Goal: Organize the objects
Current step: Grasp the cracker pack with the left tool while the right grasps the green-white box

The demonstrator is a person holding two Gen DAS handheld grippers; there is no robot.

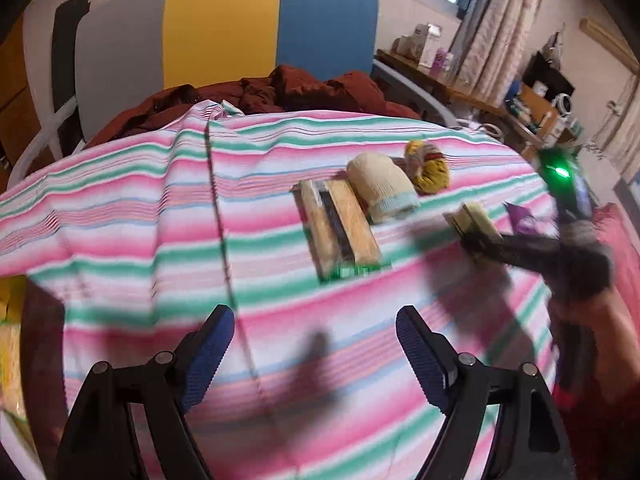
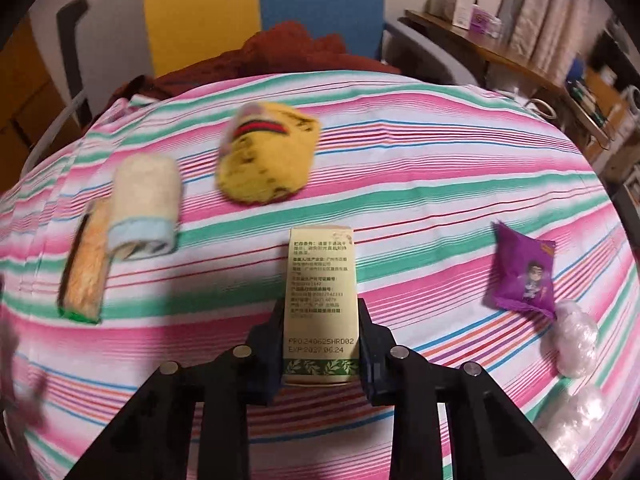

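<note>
Striped sheet (image 2: 440,168): I see pink, green and white bands covering the bed, with everything lying on it.
Red blanket (image 1: 280,92): bunched at the far end of the sheet, under a grey, yellow and blue headboard.
Left tongs (image 1: 316,344): mine stand wide with nothing between the blue pads, above bare sheet; the nearest item lies well ahead of them.
Right tongs (image 2: 320,344): I have them clamped on the cream box (image 2: 320,288), pads on its two long sides near its lower end; the box juts forward past the tips, its printed face toward my camera.
Wrapped wafer pack (image 2: 84,268): left of the box, lying flat, well apart from the right tongs.
Cream sock roll (image 2: 146,204): touching the pack's far end.
Yellow sock bundle (image 2: 266,156): beyond the box, apart from it.
Purple snack packet (image 2: 522,272): right of the box.
Clear plastic bundle (image 2: 576,340): just beside the packet's near corner.
</note>
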